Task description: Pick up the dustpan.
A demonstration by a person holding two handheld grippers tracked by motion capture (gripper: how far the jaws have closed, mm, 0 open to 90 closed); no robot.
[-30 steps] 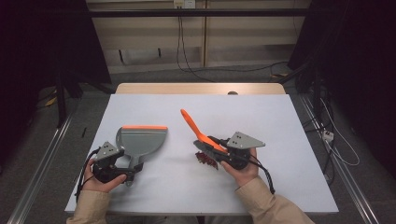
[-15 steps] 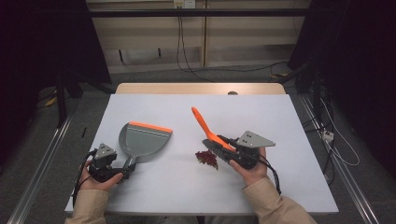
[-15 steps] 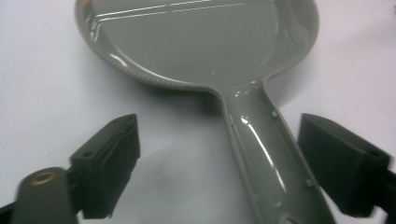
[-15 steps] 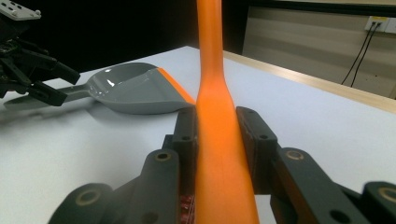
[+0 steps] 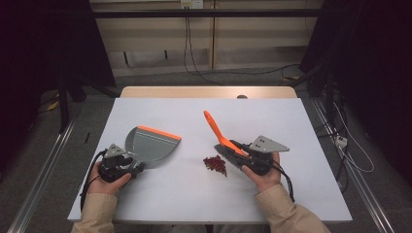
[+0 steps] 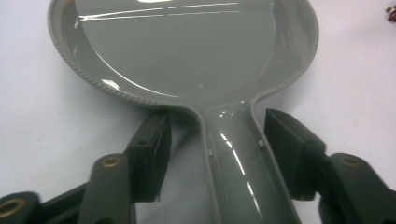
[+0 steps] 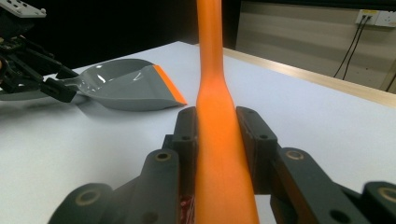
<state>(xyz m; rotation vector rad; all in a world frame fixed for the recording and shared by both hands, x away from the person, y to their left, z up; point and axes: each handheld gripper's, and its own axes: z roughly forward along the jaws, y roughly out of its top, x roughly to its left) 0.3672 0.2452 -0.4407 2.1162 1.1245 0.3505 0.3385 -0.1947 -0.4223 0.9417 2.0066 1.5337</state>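
Observation:
A grey dustpan (image 5: 150, 145) with an orange lip lies flat on the white table (image 5: 291, 126), left of centre. My left gripper (image 5: 132, 166) straddles its handle (image 6: 233, 158). The jaws have just been closing, but both pads (image 6: 156, 140) still stand off the handle, so it is open. My right gripper (image 5: 240, 156) is shut on the orange brush (image 5: 216, 128), whose handle (image 7: 210, 56) slants up and away to the left. A small pile of red crumbs (image 5: 214, 164) lies just left of the brush's dark bristles.
The table's far edge is a wooden strip (image 5: 209, 92). Beyond it are a dark floor with cables (image 5: 194, 58) and a wall socket. The right gripper view also has the dustpan (image 7: 126, 84) and the other gripper (image 7: 28, 70) off to the left.
The brush has shifted a little right, uncovering the red crumbs. The dustpan has turned slightly so its orange lip slants. The left jaws have narrowed around the dustpan handle.

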